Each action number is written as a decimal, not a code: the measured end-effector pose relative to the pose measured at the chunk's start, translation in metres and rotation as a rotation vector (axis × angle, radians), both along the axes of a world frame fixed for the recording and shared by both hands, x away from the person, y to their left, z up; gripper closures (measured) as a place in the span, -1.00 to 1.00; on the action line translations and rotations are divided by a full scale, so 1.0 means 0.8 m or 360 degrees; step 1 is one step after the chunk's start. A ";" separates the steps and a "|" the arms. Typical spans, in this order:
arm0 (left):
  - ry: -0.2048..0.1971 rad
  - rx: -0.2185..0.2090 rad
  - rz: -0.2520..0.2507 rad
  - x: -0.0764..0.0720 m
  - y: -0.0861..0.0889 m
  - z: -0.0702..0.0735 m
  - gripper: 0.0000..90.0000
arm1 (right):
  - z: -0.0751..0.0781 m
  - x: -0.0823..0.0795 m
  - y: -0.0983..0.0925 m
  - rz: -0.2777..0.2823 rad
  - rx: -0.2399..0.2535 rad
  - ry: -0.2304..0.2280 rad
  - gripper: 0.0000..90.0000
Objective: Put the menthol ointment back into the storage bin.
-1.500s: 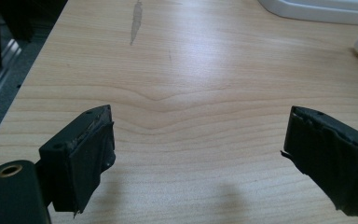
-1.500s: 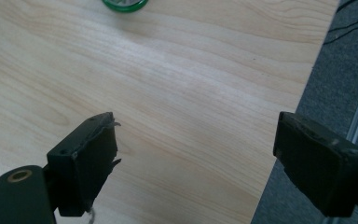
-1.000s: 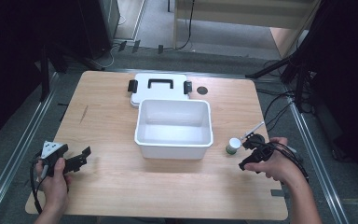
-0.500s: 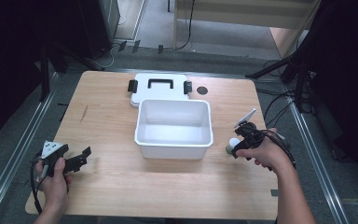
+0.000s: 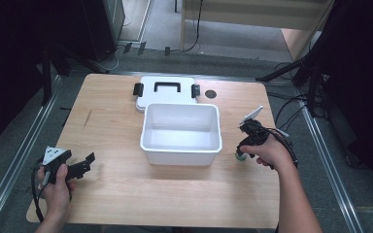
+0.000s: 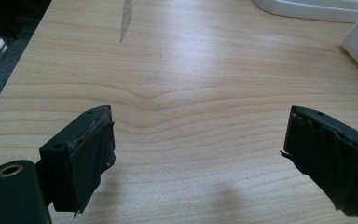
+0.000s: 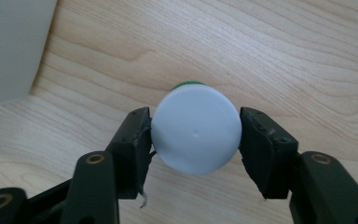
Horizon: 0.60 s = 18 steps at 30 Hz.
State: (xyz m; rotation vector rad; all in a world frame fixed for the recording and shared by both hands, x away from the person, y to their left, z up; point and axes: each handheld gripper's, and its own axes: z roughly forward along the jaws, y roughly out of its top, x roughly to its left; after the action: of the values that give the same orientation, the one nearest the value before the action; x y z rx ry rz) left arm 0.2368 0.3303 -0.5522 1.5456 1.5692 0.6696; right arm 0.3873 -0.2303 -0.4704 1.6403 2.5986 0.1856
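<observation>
A bin [image 5: 181, 133] is set at the middle of the table [image 5: 121, 194]. A lid [image 5: 165, 92] is laid flat just behind it, touching or nearly touching its far wall. A small round disc [image 5: 211, 93] is placed just right of the lid. A small capped container [image 7: 196, 133] is stood on the table just right of the bin's near right corner. The near left part of the table is left well apart from the bin.

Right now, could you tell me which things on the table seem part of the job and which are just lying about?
Likely in play:
right gripper
white-capped container
white bin

Lying about:
bin lid
dark disc
left gripper, open, idle
</observation>
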 end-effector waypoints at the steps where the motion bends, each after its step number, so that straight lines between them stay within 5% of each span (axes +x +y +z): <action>1: -0.0001 -0.0002 0.0001 0.000 0.000 0.000 -0.80 | 0.000 0.001 0.001 -0.0003 -0.0001 0.0006 0.06; 9: -0.0002 -0.0011 0.0004 0.000 0.000 0.000 -0.80 | 0.000 0.005 0.005 0.0025 -0.0014 0.0016 0.15; 18: -0.0003 -0.0012 0.0006 0.000 0.000 0.000 -0.80 | 0.028 0.006 0.008 0.0115 -0.0015 -0.0001 0.15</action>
State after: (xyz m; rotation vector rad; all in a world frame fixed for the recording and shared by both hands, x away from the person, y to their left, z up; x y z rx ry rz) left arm 0.2369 0.3305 -0.5523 1.5365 1.5718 0.6659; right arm 0.3924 -0.2237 -0.4480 1.5443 2.6557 0.1770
